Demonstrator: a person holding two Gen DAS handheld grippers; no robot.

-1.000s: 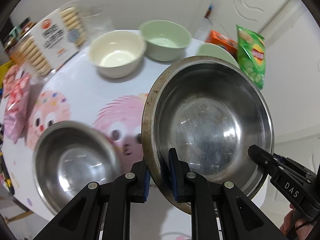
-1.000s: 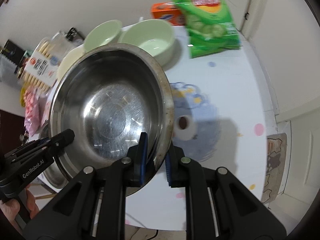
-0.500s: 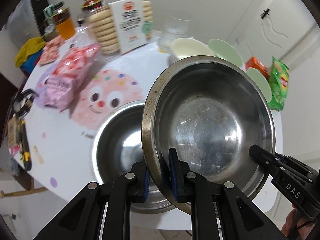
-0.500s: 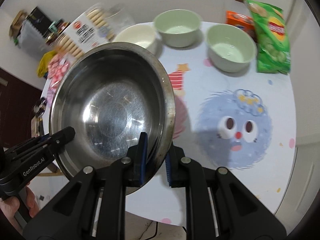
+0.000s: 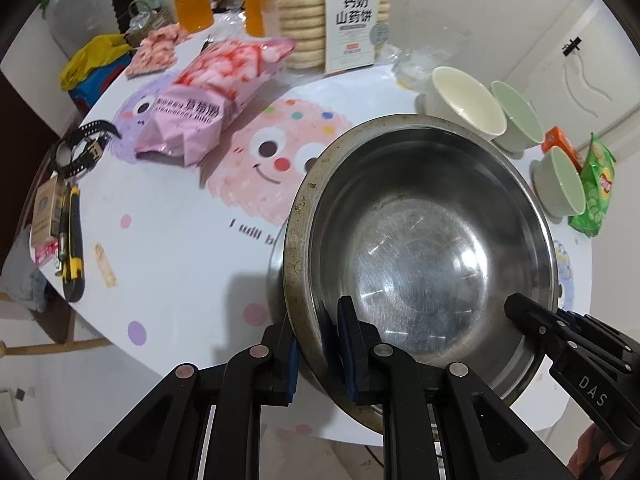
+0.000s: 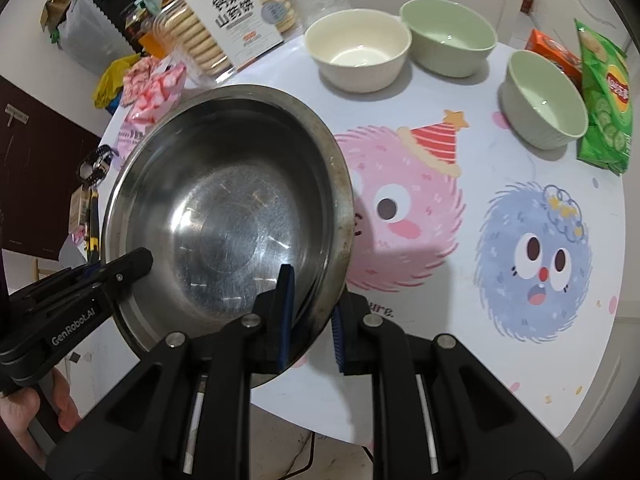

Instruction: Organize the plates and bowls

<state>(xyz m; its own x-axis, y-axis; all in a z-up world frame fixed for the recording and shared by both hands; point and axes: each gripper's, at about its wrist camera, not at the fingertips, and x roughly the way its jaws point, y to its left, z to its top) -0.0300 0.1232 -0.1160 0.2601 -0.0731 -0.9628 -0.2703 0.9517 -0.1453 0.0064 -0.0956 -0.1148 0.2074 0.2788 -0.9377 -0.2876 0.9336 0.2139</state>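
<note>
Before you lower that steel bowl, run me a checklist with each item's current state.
1. Left gripper clamped on the steel bowl rim: ok.
2. Right gripper clamped on the opposite rim: ok.
3. Held bowl centred over the lower steel bowl: cannot tell, only a sliver of its rim shows.
4. Held bowl touching the lower one: cannot tell.
5. Cream bowl apart from the stack: ok.
6. Pink snack bag apart from the bowls: ok.

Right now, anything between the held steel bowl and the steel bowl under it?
Nothing visible. The held steel bowl, gripped by both the left gripper and right gripper, sits over the lower steel bowl, mostly hiding it.
</note>
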